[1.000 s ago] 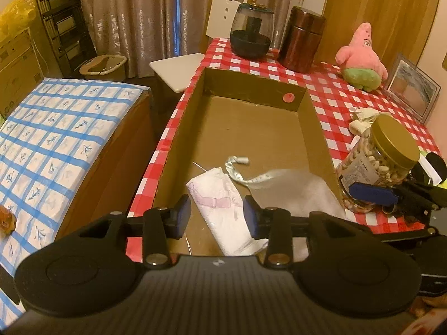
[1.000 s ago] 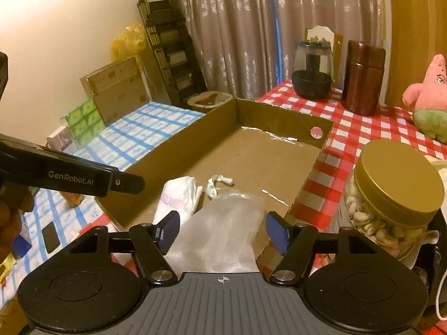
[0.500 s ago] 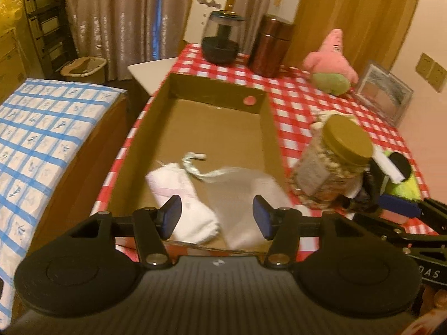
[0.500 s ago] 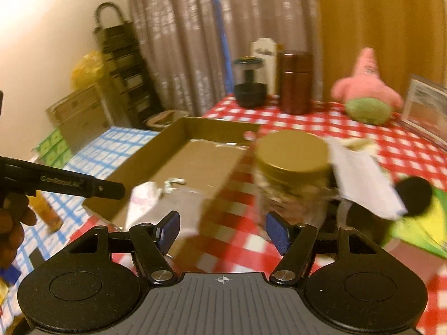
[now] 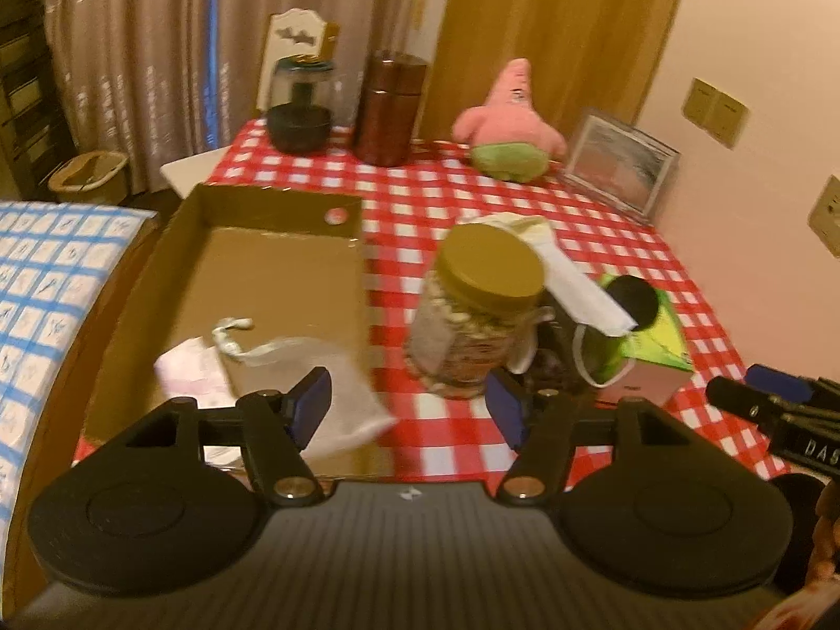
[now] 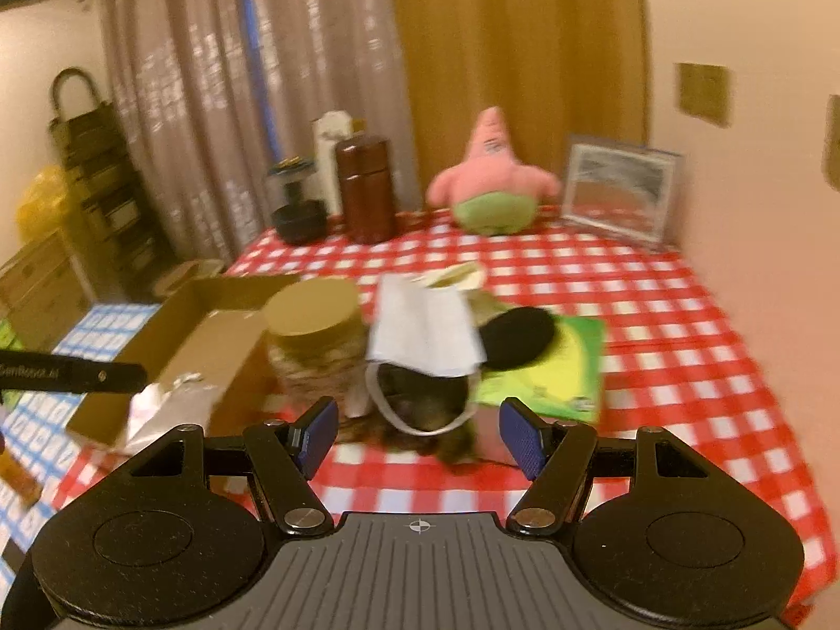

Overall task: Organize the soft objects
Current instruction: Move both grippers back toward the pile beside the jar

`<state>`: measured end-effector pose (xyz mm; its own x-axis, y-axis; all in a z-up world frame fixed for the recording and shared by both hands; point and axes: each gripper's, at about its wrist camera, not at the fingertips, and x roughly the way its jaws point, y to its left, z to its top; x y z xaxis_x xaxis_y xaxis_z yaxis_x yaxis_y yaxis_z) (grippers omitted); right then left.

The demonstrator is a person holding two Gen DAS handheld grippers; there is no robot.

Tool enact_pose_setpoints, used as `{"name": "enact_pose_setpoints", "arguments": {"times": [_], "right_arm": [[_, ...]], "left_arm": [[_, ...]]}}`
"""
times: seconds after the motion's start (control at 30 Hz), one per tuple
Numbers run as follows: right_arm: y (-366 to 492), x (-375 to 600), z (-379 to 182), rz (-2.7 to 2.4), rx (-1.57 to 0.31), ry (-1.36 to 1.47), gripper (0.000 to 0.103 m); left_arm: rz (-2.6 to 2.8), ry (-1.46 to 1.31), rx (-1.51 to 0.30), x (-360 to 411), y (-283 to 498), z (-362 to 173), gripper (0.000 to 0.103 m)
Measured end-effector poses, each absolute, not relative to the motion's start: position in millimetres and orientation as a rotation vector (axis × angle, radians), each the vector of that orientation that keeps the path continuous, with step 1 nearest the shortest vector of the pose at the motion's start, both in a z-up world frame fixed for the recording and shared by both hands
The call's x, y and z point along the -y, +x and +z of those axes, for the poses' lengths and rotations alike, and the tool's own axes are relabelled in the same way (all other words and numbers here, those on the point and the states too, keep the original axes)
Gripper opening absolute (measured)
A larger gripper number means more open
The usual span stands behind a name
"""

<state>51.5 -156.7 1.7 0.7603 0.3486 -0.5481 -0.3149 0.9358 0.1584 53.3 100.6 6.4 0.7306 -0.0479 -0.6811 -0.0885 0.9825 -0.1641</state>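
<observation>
A brown cardboard box [image 5: 273,262] lies on the red checked table [image 5: 472,199]. In it lie a white and pink cloth [image 5: 194,373] and a sheer drawstring pouch [image 5: 336,394]; they also show at the left of the right wrist view [image 6: 157,399]. A pink starfish plush [image 5: 506,126] [image 6: 491,178] sits at the far side. A white face mask [image 6: 425,336] drapes over dark things beside a nut jar [image 6: 315,341] [image 5: 483,310]. My left gripper [image 5: 409,407] is open and empty above the box's near right corner. My right gripper [image 6: 420,428] is open and empty, just before the mask.
A brown canister [image 5: 388,105] and a dark glass jar [image 5: 302,105] stand at the back. A picture frame [image 5: 619,163] leans on the wall. A green booklet [image 6: 551,367] and a black round pad [image 6: 517,336] lie beside the mask. A blue checked surface [image 5: 47,273] lies left.
Both grippers have swung right, away from the box and toward the jar and the mask. The left gripper's jaws have opened wider. The cloth and pouch stay in the box.
</observation>
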Motion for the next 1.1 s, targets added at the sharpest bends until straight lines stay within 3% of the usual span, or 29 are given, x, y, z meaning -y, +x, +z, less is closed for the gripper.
{"name": "enact_pose_setpoints", "arguments": {"times": [0.37,1.1], "right_arm": [[35.8,212.5,12.3,0.244,-0.585,0.109,0.068],[51.0,238.5,2.9,0.184,-0.593,0.16,0.068]], "left_arm": [[-0.065,-0.133,-0.745,-43.1,57.3,8.8,0.062],[-0.127,-0.172,-0.764,-3.5,92.1,2.4,0.062]]}}
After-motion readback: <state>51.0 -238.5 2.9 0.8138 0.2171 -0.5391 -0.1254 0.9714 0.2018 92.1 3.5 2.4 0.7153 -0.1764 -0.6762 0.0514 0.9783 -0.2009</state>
